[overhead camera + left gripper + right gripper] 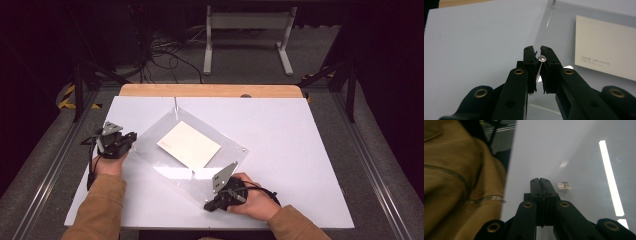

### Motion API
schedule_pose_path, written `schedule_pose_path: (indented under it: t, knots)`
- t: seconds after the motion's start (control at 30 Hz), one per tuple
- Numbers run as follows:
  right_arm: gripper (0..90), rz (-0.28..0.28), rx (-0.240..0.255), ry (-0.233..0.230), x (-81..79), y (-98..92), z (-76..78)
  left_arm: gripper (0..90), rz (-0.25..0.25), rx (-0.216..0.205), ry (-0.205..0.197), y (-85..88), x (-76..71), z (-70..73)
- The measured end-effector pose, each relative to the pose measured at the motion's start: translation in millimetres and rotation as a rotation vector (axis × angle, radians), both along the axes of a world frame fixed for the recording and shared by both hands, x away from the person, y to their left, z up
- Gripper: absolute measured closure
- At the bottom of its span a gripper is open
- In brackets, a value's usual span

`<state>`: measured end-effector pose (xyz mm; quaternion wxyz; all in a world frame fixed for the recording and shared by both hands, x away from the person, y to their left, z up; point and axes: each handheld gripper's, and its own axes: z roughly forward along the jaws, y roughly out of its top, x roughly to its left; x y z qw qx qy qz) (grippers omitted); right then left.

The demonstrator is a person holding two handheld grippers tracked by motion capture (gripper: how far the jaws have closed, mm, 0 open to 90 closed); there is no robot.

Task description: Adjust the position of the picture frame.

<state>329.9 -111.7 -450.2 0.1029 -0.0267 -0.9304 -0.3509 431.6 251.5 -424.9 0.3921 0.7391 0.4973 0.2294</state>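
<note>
The clear acrylic frame [192,155] lies flat on the bench [280,130], a card [189,145] inside. The left tongs [538,53] pinch a thin metal pin [541,59] at its corner; the right tongs [540,181] are pressed together, empty. The frame looks stiff and slippery, so I would hold it by the edges.

A white table [280,135] with a wooden far edge carries a clear acrylic sheet [165,167] lying flat.

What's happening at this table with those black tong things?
A person holds black tongs in each hand over a clear acrylic sheet with a cream paper card on it. The left tongs pinch a small silver metal pin at the sheet's corner. The right tongs are shut at its near edge, beside a short silver stud.
</note>
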Motion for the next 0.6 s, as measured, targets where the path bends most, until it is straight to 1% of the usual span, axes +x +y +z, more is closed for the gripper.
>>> schedule_pose_path:
  t: [0.03, 0.07, 0.1, 0.13, 0.17, 0.2, 0.23, 0.27, 0.3, 0.33, 0.37, 0.4, 0.43, 0.47, 0.5, 0.53, 0.57, 0.6]
  knots:
    - [89.4, 0.018, -0.029, -0.026, -5.3, 4.1, -3.6, 82.9, 0.005, 0.019, 0.008, -4.2, 5.0, -0.7]
    - [88.3, 0.012, -0.014, -0.037, -8.0, 5.6, -2.9, 83.5, 0.001, 0.011, 0.001, -6.0, 9.3, -2.3]
    - [86.6, 0.018, -0.023, -0.047, -9.5, 7.3, -2.1, 83.4, 0.001, 0.001, 0.014, -6.9, 14.0, -4.1]
    - [84.5, 0.019, -0.032, -0.048, -10.8, 8.0, -0.7, 83.3, 0.012, -0.011, 0.015, -8.1, 19.0, -7.0]
    - [83.7, 0.017, -0.016, -0.052, -10.2, 6.8, 0.5, 83.0, 0.014, -0.012, 0.020, -9.1, 22.0, -8.7]
    - [83.5, 0.009, -0.004, -0.050, -9.3, 5.4, 1.3, 83.2, 0.017, -0.004, 0.025, -9.8, 25.1, -10.5]
    - [83.2, 0.001, 0.002, -0.046, -8.8, 3.5, 2.4, 83.3, 0.022, -0.002, 0.024, -10.5, 28.7, -13.3]
    - [82.9, -0.011, 0.015, -0.045, -7.5, 0.6, 4.0, 83.4, 0.028, -0.021, 0.021, -10.7, 32.3, -17.1]
    - [82.8, -0.028, 0.038, -0.047, -5.2, -3.3, 6.2, 83.2, 0.028, -0.021, 0.021, -10.7, 32.3, -17.1]
    - [82.6, -0.049, 0.061, -0.048, -2.6, -7.8, 9.1, 82.7, 0.033, -0.057, 0.011, -9.7, 35.7, -21.1]
    - [82.0, -0.065, 0.074, -0.053, -0.7, -10.7, 11.2, 82.4, 0.033, -0.066, 0.014, -9.6, 35.6, -21.1]
    - [80.9, -0.091, 0.100, -0.060, 2.9, -15.8, 14.4, 81.8, 0.035, -0.065, 0.010, -9.9, 35.2, -21.3]
    - [80.9, -0.091, 0.100, -0.060, 2.9, -15.8, 14.4, 79.2, 0.035, -0.065, 0.010, -9.9, 35.2, -21.3]
    - [80.4, -0.113, 0.113, -0.067, 5.2, -19.1, 16.2, 79.2, 0.025, -0.066, 0.010, -9.7, 33.7, -20.7]
    - [80.3, -0.148, 0.133, -0.075, 9.9, -25.3, 18.8, 72.0, 0.029, -0.055, 0.009, -9.8, 30.8, -18.8]
    - [79.6, -0.188, 0.149, -0.077, 15.0, -32.1, 20.9, 61.1, 0.040, -0.042, -0.001, -9.0, 25.7, -16.0]
    - [78.8, -0.235, 0.167, -0.083, 20.3, -39.6, 23.1, 54.8, 0.046, -0.041, -0.020, -8.1, 21.2, -14.4]
    - [77.8, -0.265, 0.174, -0.087, 23.5, -44.4, 24.5, 50.4, 0.054, -0.047, -0.046, -7.2, 14.2, -12.5]
